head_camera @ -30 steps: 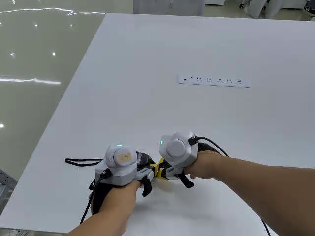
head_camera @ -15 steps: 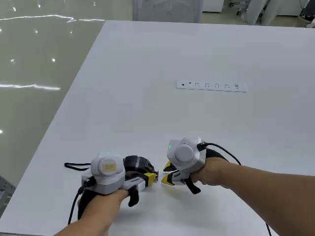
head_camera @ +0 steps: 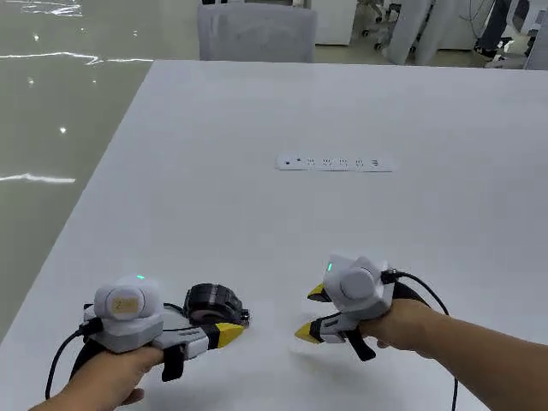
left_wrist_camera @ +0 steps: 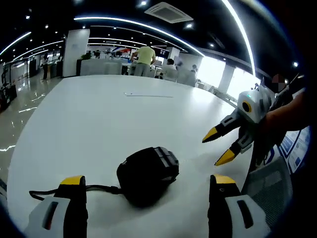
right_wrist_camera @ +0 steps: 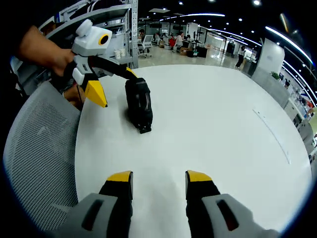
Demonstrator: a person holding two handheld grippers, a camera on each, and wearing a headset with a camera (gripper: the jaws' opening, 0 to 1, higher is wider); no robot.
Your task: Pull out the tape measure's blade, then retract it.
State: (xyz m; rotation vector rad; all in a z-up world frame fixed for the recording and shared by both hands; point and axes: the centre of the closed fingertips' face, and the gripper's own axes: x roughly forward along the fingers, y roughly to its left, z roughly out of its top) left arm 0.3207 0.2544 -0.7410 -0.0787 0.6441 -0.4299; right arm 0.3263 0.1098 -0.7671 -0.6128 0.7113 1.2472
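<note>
A black tape measure lies on the white table near its front edge, with no blade out. Its black strap trails to the left. My left gripper is open, and the tape measure sits between and just ahead of its yellow-tipped jaws. My right gripper is open a short way to the right and holds nothing. In the right gripper view, the tape measure lies ahead beside the left gripper. The right gripper shows at the right of the left gripper view.
A white power strip lies flat at mid-table. A grey chair stands at the far end. The table's left edge drops to a glossy floor. A grey mesh chair sits near the front edge.
The two grippers, close together at the tape measure a second ago, have drawn apart. The right one has moved to the right, away from it. The head camera has tilted.
</note>
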